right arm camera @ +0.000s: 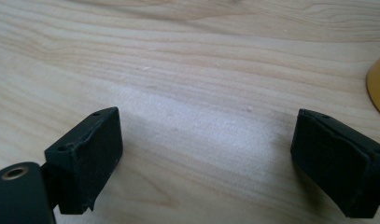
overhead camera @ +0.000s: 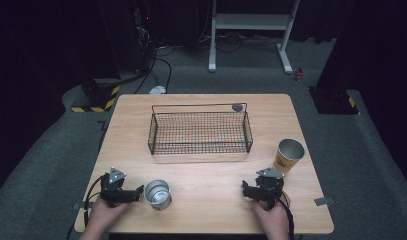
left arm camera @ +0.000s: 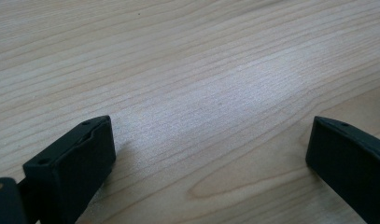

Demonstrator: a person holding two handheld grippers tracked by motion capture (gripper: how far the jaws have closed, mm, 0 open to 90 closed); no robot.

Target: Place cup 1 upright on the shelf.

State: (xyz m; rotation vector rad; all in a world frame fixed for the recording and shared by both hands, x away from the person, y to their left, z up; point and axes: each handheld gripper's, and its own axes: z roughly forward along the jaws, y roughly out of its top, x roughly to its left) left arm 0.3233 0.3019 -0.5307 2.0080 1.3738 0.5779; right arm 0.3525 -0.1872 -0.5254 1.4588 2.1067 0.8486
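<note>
At the near left corner of the counter (overhead camera: pixel 201 197), the left claw (overhead camera: pixel 136 192) rests low, held by a hand from the bottom edge. Its jaws stand spread wide with nothing between them; the left gripper view has bare wood grain in the gap. Silver cup (overhead camera: pixel 157 194) stands upright just beside that claw, on its right, close to the jaw tips; whether they touch cannot be told. Wire basket (overhead camera: pixel 200 132) sits mid-counter, farther back, well apart from both claws. Right claw (overhead camera: pixel 247 191) rests near the right front edge, jaws likewise spread and pinching nothing. Orange cup (overhead camera: pixel 289 156) stands just behind and to the right of it, tilted a little, mouth up; its orange edge shows at the right gripper view's margin.
</note>
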